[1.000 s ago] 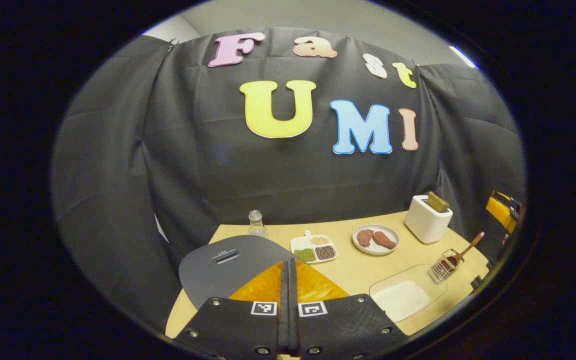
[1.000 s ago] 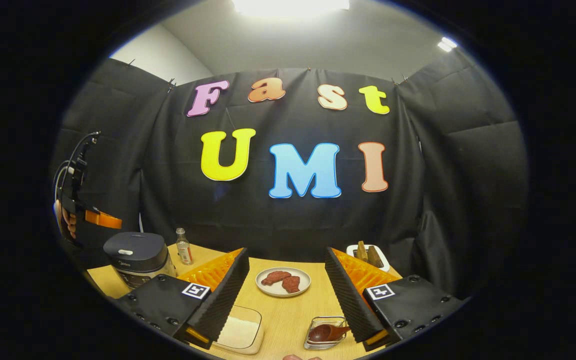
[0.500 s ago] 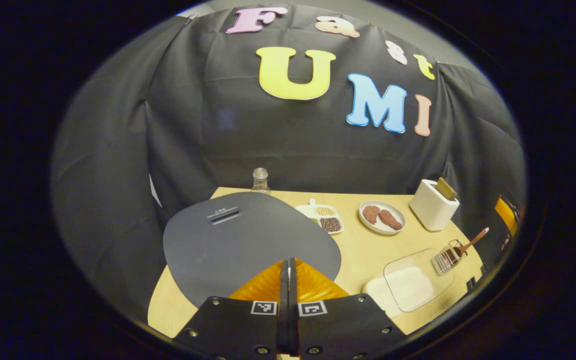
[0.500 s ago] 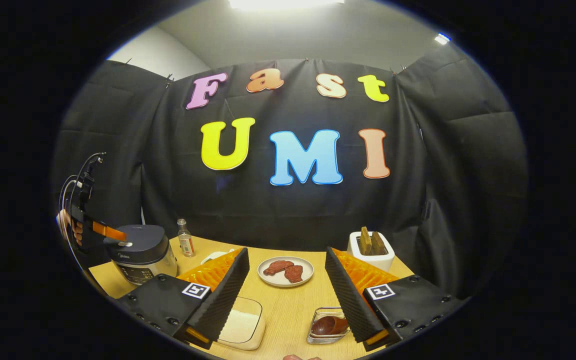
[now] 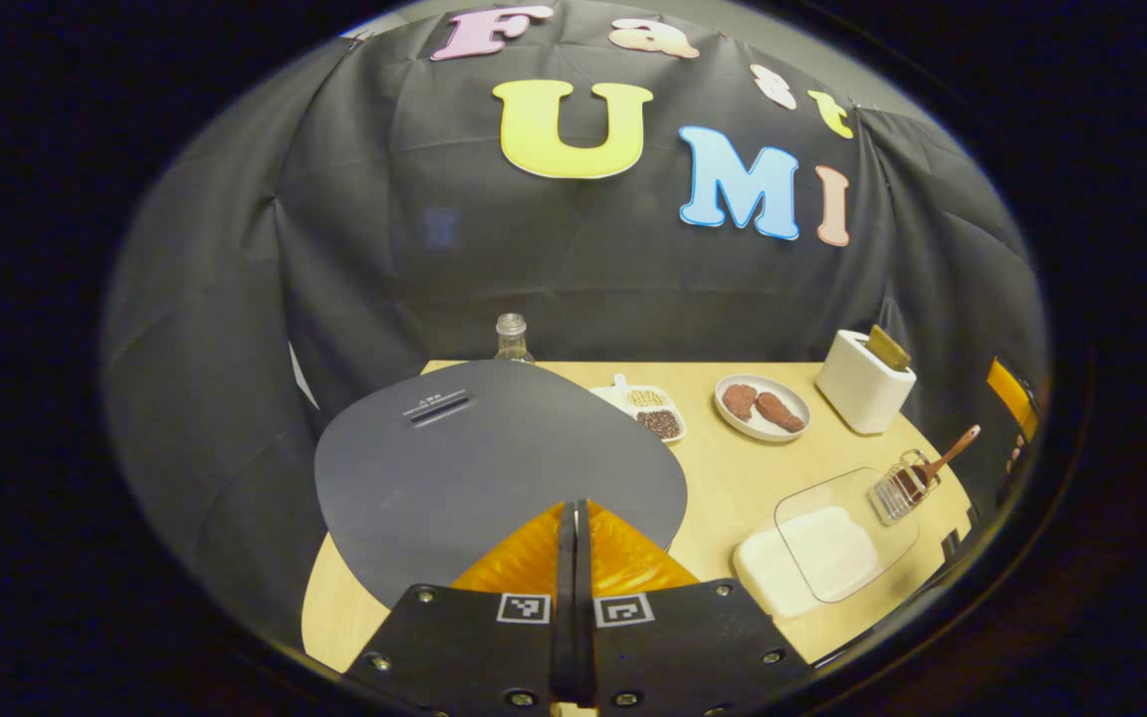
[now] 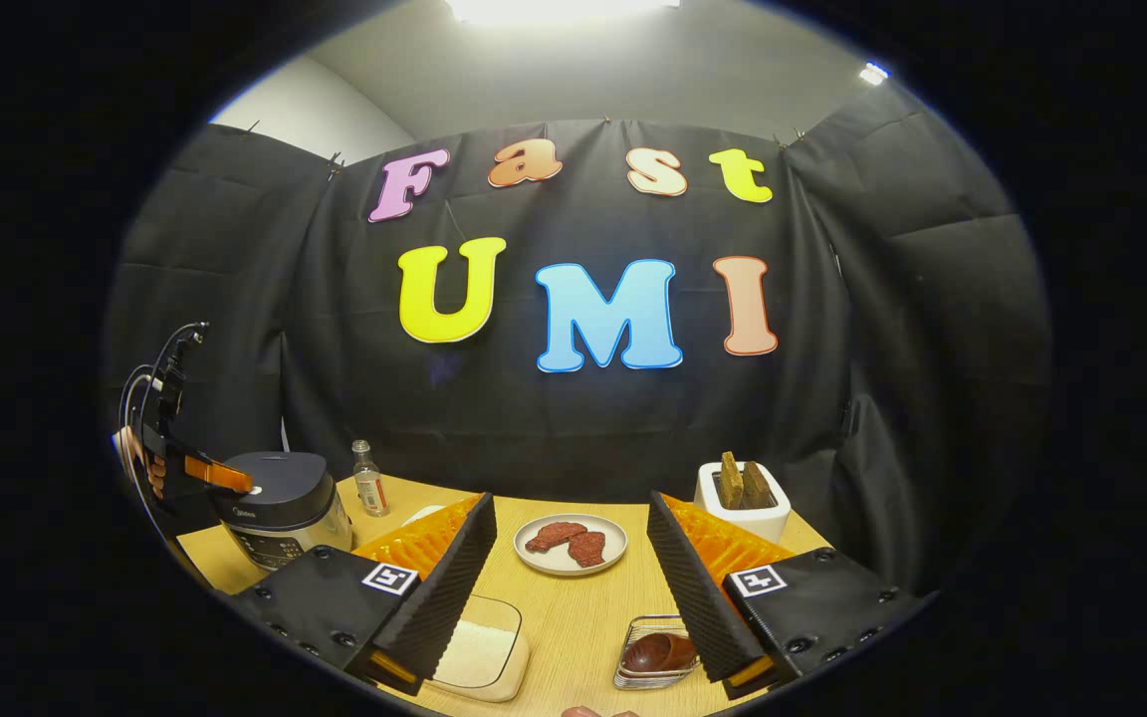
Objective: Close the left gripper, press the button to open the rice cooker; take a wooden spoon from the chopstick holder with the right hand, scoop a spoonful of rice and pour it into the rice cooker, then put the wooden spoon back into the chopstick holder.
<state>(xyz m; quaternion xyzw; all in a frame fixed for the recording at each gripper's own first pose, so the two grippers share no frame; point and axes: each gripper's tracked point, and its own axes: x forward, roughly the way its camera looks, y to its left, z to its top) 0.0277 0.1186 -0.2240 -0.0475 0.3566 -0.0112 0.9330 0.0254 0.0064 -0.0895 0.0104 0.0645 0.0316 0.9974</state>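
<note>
The dark grey rice cooker (image 6: pixel 280 503) stands at the table's left with its lid (image 5: pixel 494 468) down. My left gripper (image 5: pixel 573 510) is shut with nothing between its fingers and hovers low over the lid's front. In the right gripper view the left gripper (image 6: pixel 238 483) has its tips at the white button (image 6: pixel 255 490). The wooden spoon (image 5: pixel 947 460) leans in the wire chopstick holder (image 5: pixel 900 488). My right gripper (image 6: pixel 571 508) is open and empty above the table, with the spoon (image 6: pixel 658 652) just below its right finger. A clear container of rice (image 5: pixel 822 553) lies beside the holder.
A plate of meat (image 6: pixel 571 543), a white toaster (image 6: pixel 743 498) and a small bottle (image 6: pixel 366 483) stand along the back of the wooden table (image 6: pixel 573 617). A divided dish of seeds (image 5: pixel 648 410) sits next to the cooker. A hand (image 6: pixel 140 463) holds the left gripper.
The left gripper has come down and forward onto the cooker, so its tips now reach the white button. The right gripper has tilted slightly and otherwise stays put.
</note>
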